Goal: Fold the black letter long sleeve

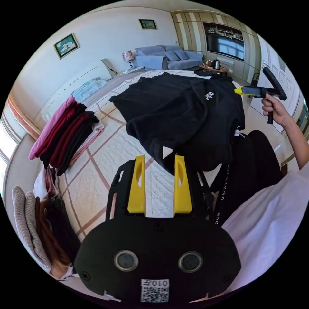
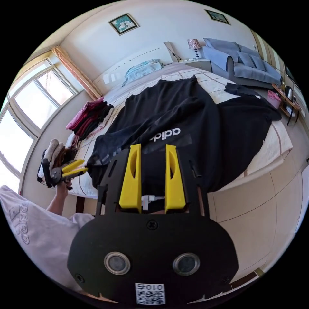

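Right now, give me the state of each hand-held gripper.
Left hand-held gripper: open, holding nothing, above the bed.
Right hand-held gripper: open, holding nothing, over the black long sleeve.

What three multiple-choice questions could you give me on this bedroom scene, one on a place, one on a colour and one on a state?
1. Where is the stack of folded clothes?
A. On the sofa
B. On the bed
C. On the floor

2. What colour are the letters on the black long sleeve?
A. White
B. Red
C. Yellow

3. How does the black long sleeve lie?
A. Folded into a neat square
B. On a hanger
C. Spread out, unfolded

Answers:
1 B: the stack of folded clothes sits on the quilted bed, beside the shirt.
2 A: the letters are white against the dark cloth.
3 C: the black long sleeve lies open and rumpled across the bed, with no fold made yet.
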